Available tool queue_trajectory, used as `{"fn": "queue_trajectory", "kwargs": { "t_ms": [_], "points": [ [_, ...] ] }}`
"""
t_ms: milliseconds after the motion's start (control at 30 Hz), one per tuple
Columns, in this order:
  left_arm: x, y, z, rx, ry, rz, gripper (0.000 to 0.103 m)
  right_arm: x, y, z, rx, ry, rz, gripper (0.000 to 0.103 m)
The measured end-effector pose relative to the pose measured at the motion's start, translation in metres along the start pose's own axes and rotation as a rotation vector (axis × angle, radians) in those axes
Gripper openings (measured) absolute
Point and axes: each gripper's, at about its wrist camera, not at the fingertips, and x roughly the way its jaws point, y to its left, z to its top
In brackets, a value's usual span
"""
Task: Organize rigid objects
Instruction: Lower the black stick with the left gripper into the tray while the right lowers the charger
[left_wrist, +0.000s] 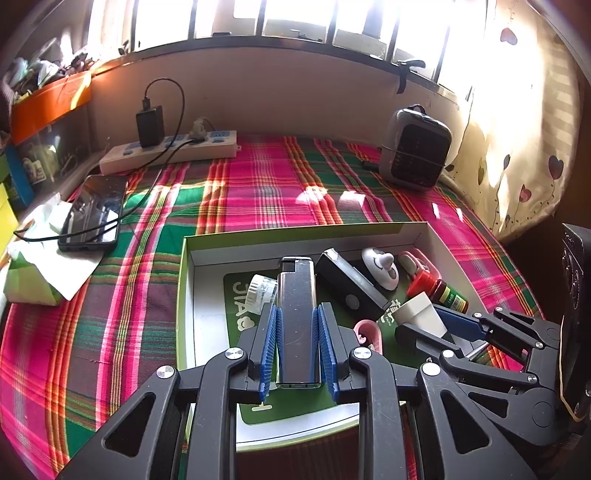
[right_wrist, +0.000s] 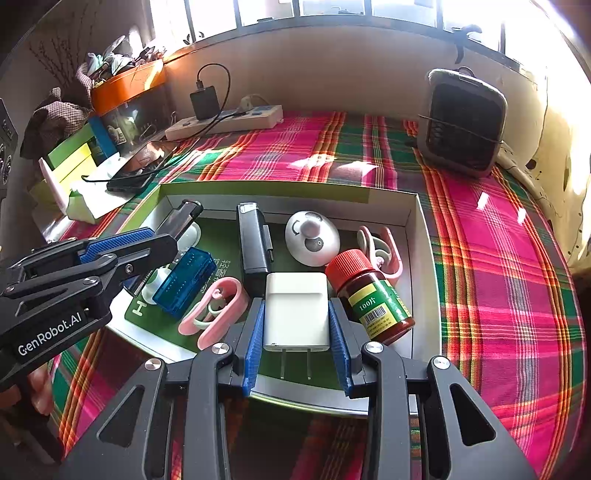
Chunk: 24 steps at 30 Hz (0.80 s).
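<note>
My left gripper (left_wrist: 297, 314) is shut on a silver lighter (left_wrist: 298, 310) and holds it over the left part of an open cardboard box (left_wrist: 295, 236). My right gripper (right_wrist: 296, 306) is shut on a white charger plug (right_wrist: 296, 310), prongs toward me, over the box's near edge (right_wrist: 314, 402). In the box lie a black rectangular device (right_wrist: 253, 240), a white round gadget (right_wrist: 312, 238), a red-capped brown bottle (right_wrist: 373, 299), pink clips (right_wrist: 218, 306), a blue clear case (right_wrist: 184, 282) and a small white-capped jar (left_wrist: 263, 290).
The box sits on a pink and green plaid cloth (left_wrist: 258, 192). A phone (left_wrist: 94, 214) on a cable and tissues (left_wrist: 40, 266) lie left. A power strip (left_wrist: 170, 151) and a small grey heater (left_wrist: 415, 147) stand at the back wall.
</note>
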Motion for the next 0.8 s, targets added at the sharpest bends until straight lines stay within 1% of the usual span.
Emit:
{"fn": "queue_trajectory", "kwargs": {
  "t_ms": [800],
  "points": [
    [0.0039,0.0073,0.0011,-0.012,0.0,0.018,0.022,0.0033,-0.0041,-0.0028,0.027,0.005,0.014,0.035]
  ]
}}
